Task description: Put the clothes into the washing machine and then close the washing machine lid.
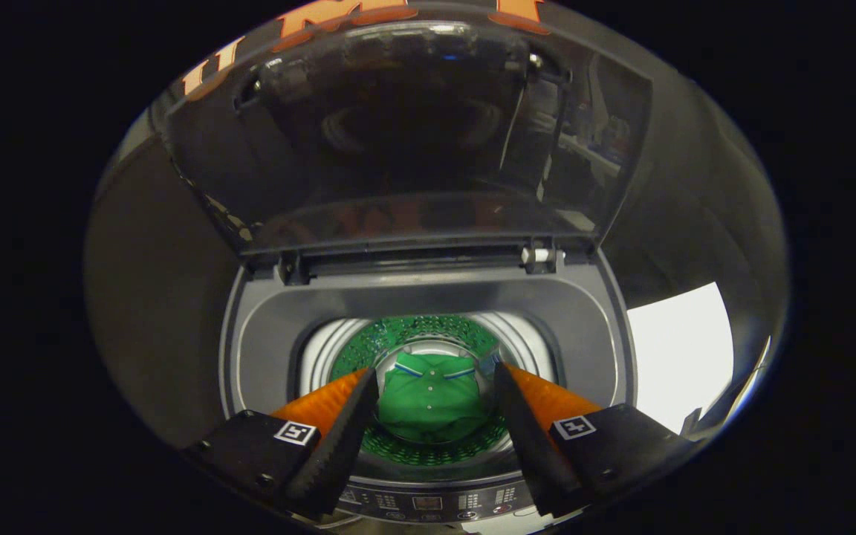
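The gripper (pixel 435 379) is hovering over the open mouth of the washing machine (pixel 428 297), its two fingers (pixel 342 423) spread wide apart and gripping nothing. Both are pointing forward and slightly inward over the front rim, with the control panel (pixel 428 505) lying just beneath them.

Down in the drum (pixel 428 331), framed between the two fingers, the green shirt (pixel 432 405) is lying folded at the bottom. It is showing its front, with a row of small buttons running along its middle and a collar trimmed in blue and white. The collar is pointing away from the gripper, toward the hinge side of the machine, so the shirt's long axis is running front to back, roughly in line with the fingers. The drum wall is taking on a green cast around it, probably a reflection of the cloth, though the curved metal is making that hard to judge.

The lid (pixel 406 126) is standing raised beyond the drum, tilted back on its hinge (pixel 539 255), its dark glossy underside facing the gripper and mirroring the tub below
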`<state>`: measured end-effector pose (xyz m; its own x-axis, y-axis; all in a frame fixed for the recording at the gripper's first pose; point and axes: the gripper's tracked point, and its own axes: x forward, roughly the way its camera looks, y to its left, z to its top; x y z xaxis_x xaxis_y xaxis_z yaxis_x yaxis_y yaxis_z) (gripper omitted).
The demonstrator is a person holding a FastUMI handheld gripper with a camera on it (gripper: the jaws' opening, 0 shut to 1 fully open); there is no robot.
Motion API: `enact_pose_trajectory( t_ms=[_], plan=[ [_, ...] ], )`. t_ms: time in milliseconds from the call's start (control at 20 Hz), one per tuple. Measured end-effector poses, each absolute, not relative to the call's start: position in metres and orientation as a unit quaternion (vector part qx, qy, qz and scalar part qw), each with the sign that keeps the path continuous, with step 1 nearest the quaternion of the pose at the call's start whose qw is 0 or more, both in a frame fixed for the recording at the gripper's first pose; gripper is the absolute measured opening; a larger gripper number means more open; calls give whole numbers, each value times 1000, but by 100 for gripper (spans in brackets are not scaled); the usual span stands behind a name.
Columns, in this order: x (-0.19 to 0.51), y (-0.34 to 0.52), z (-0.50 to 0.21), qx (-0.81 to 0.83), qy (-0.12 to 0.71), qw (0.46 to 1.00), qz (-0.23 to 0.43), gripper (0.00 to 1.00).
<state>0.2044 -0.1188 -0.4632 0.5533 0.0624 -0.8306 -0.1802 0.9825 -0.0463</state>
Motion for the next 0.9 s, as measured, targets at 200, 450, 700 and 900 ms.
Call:
enact_pose_trajectory(
  t_ms=[200,450,700,900],
  plan=[
    [203,-112,-424,-69,446,888,82,100],
    [209,-106,-368,-60,412,905,88,100],
    [225,-104,-305,-41,369,924,94,100],
    [246,-96,-245,-19,323,941,101,100]
  ],
)
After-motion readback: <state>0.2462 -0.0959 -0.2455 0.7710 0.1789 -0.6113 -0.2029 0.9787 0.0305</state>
